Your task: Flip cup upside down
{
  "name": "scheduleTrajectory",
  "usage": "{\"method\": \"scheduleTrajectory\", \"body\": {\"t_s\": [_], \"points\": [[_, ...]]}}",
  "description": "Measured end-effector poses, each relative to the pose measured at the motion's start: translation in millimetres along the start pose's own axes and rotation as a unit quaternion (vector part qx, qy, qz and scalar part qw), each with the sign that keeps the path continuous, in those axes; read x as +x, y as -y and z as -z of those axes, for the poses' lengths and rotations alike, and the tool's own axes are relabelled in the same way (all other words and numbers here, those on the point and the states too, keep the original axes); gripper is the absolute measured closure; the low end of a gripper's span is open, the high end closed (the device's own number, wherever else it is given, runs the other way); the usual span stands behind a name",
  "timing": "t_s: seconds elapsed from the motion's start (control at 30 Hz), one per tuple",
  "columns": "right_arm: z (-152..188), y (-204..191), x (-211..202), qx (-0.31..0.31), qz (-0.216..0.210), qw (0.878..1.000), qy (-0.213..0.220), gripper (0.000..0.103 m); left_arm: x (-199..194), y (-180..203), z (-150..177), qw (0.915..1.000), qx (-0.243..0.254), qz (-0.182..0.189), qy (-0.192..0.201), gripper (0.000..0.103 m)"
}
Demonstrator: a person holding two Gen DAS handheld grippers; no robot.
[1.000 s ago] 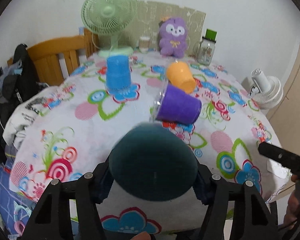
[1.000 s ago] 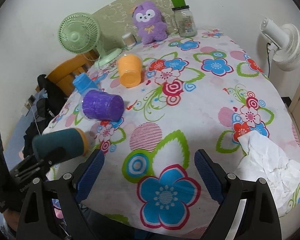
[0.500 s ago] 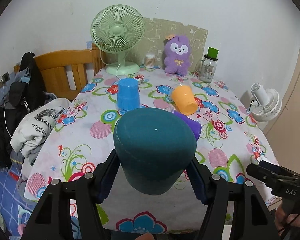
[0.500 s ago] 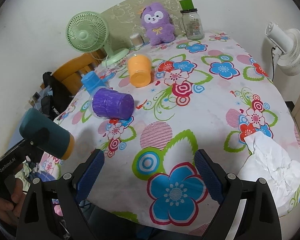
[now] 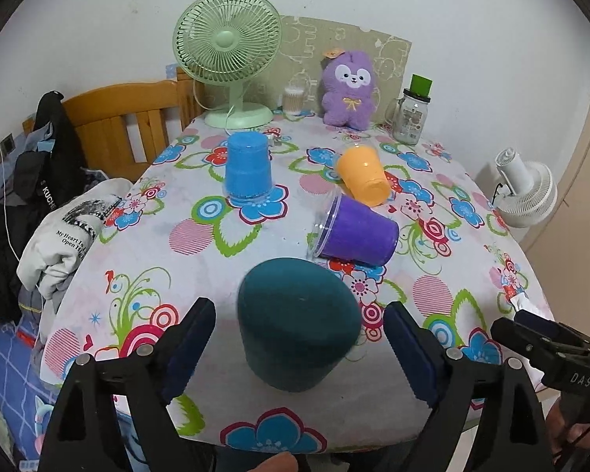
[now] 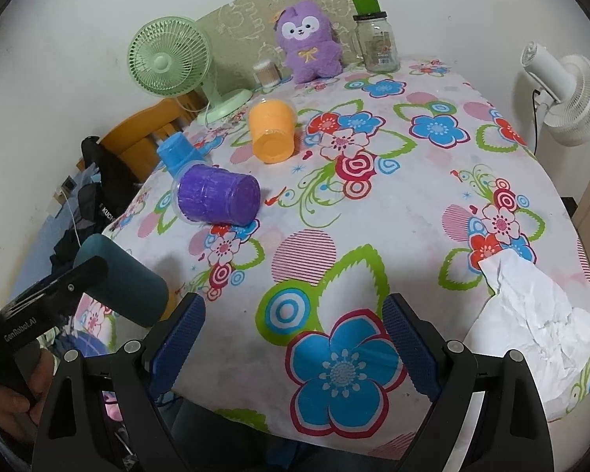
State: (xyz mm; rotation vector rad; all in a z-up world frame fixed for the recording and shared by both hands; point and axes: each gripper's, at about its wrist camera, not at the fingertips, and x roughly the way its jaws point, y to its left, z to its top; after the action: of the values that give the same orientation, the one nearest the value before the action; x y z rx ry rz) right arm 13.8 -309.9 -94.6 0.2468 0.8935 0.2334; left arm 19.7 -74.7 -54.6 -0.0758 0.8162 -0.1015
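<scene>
Only from the right wrist: crumpled tissue (image 6: 531,314); both grippers' fingers (image 5: 192,338) (image 6: 179,334) apart, teal cup (image 5: 295,322) unclamped.

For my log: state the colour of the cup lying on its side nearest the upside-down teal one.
Purple plastic cup; right wrist view.

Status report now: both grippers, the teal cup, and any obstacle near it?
Left gripper open, astride teal cup. Cup bottom-up at table edge. Right gripper open, empty. Purple cup lies on its side just beyond.
</scene>
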Motion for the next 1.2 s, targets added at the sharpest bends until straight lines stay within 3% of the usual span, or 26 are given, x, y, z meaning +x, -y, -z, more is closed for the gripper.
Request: {"method": "scheduleTrajectory", "body": {"t_s": [0.73,1.2], "points": [[-13,-45,10,-0.05,0.013,0.999,-0.001,0.01,-12,-12,0,0.9999,-0.01,0.001,0.004,0.001],[-25,-73,4,-0.078,0.022,0.997,0.012,0.01,-29,-19,-2,0.9998,-0.012,0.005,0.017,0.0]]}}
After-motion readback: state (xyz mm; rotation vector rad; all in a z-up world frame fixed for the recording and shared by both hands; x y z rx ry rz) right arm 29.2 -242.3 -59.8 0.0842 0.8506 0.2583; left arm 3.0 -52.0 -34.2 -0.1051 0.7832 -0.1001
